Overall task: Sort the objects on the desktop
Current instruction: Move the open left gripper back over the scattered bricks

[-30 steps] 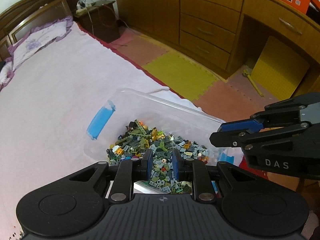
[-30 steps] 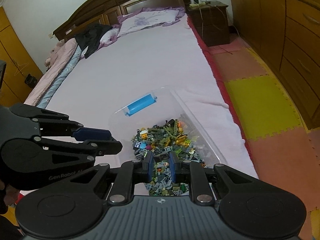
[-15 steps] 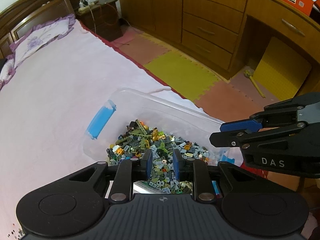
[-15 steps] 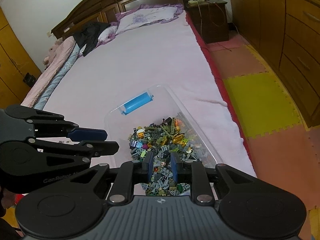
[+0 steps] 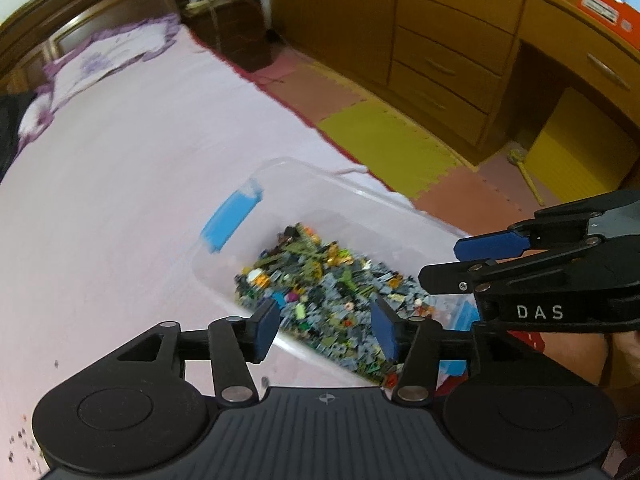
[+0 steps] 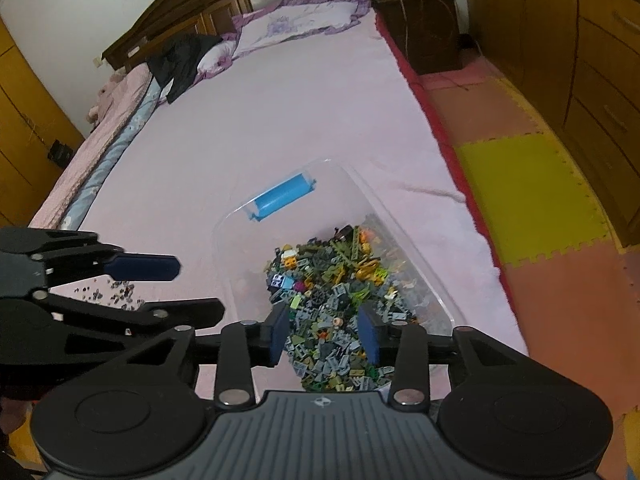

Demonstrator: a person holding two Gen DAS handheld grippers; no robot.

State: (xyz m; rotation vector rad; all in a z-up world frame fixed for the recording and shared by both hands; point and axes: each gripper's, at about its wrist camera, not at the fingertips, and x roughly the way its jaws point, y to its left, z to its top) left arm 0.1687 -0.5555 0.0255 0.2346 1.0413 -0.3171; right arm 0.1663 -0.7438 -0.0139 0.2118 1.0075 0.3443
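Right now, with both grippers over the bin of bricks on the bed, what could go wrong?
The clear bin sits on a soft bed near its edge, so pressing down may tip it. Both grippers, left and right, have just been opening with nothing between the fingers; they could collide. The bricks are tangled, so several may lift together.

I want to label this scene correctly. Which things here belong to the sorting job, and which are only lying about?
Job:
- bin, clear, blue latch
- bricks heaped inside it
- loose bricks on the bed
- left gripper, open, nothing between its jaws
- right gripper, open, nothing between its jaws

Lying about:
- pillow
- black garment
- nightstand
- orange box
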